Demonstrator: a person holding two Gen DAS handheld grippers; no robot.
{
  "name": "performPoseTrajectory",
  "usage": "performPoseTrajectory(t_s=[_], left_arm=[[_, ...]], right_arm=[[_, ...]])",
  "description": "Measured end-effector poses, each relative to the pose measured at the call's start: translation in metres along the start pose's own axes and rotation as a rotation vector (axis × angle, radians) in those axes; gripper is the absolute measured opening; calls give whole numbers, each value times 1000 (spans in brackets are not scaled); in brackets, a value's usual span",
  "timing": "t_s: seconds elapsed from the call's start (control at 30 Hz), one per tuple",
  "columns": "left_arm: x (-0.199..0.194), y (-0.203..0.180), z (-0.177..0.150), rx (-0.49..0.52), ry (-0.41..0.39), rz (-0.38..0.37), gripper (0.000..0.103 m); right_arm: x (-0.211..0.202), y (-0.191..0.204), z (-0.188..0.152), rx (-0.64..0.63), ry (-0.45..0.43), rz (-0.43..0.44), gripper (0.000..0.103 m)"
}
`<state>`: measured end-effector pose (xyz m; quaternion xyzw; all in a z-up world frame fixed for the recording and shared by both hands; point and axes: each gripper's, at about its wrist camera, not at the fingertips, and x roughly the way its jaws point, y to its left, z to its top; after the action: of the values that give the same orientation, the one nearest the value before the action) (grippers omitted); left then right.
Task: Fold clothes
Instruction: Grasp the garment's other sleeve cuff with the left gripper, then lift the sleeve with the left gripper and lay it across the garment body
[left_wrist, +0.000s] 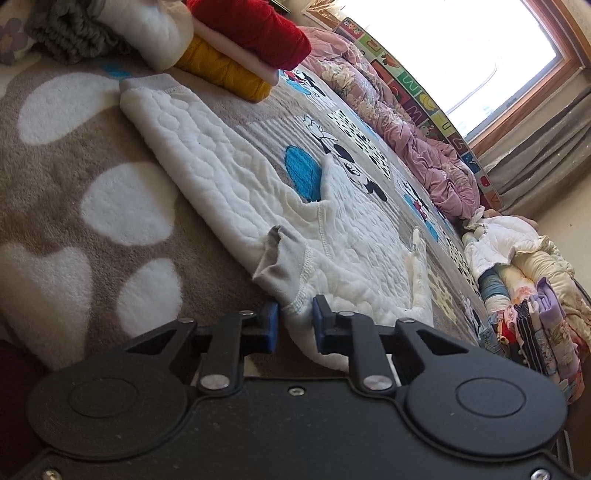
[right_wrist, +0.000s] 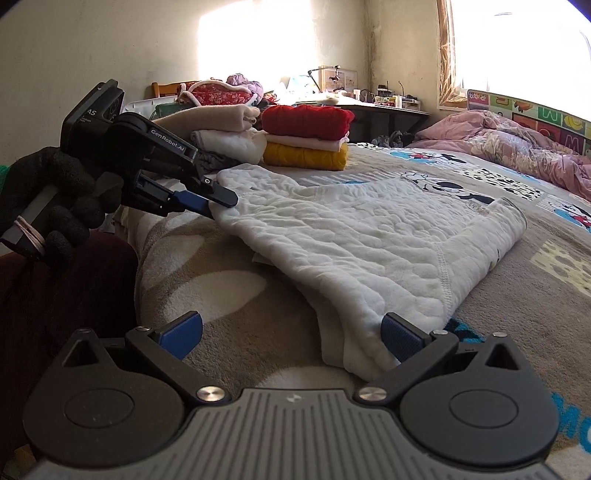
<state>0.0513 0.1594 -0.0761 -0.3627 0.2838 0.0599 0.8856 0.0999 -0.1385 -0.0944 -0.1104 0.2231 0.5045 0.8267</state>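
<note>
In the left wrist view, the left hand-held gripper (left_wrist: 295, 321) fills the bottom of the frame, its blue pads clamped on a hem edge of the white garment (left_wrist: 236, 184). The garment runs diagonally from there toward the upper left, lying flat on the bed (left_wrist: 55, 192) over a patterned blanket.

In the right wrist view, the right hand-held gripper (right_wrist: 291, 336) sits at the bottom with its jaws wide apart; the garment's near corner lies between them, touching the right pad only. At the left of that frame a black-gloved hand (right_wrist: 55, 192) holds the left hand-held gripper, pinching the garment's far left edge.

A stack (right_wrist: 306, 136) of red, pale and yellow folded clothes stands behind the garment, upper centre. A pink quilt (right_wrist: 517, 147) lies crumpled at the upper right.
</note>
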Motion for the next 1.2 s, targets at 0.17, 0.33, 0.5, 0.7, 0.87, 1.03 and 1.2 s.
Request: performPoseTrajectory(t_s=[0.17,0.33,0.5,0.7,0.87,1.03,1.2], left_arm=[[-5,-17,3,105,-37,8,8],[-9,-39,9,200,-73,2,7],[-8,-63,24,284,-113,-25,6],[-3,-97,45,375,-163,-75,6],[8,-110,53,405,-163,-86,6],[6,-113,45,458,-160,-74,6],[12,-121,42,504,-154,-69,6]], right_arm=[[-11,-7,2,25,-36,-36,102],[-15,-14,0,48,-59,-38,102],[-1,0,-6,-17,29,-18,103],[-14,-8,1,49,-73,-48,102],[9,10,-5,-67,49,-17,103],[2,-3,-3,1,38,25,103],[9,5,-4,-46,67,18,103]])
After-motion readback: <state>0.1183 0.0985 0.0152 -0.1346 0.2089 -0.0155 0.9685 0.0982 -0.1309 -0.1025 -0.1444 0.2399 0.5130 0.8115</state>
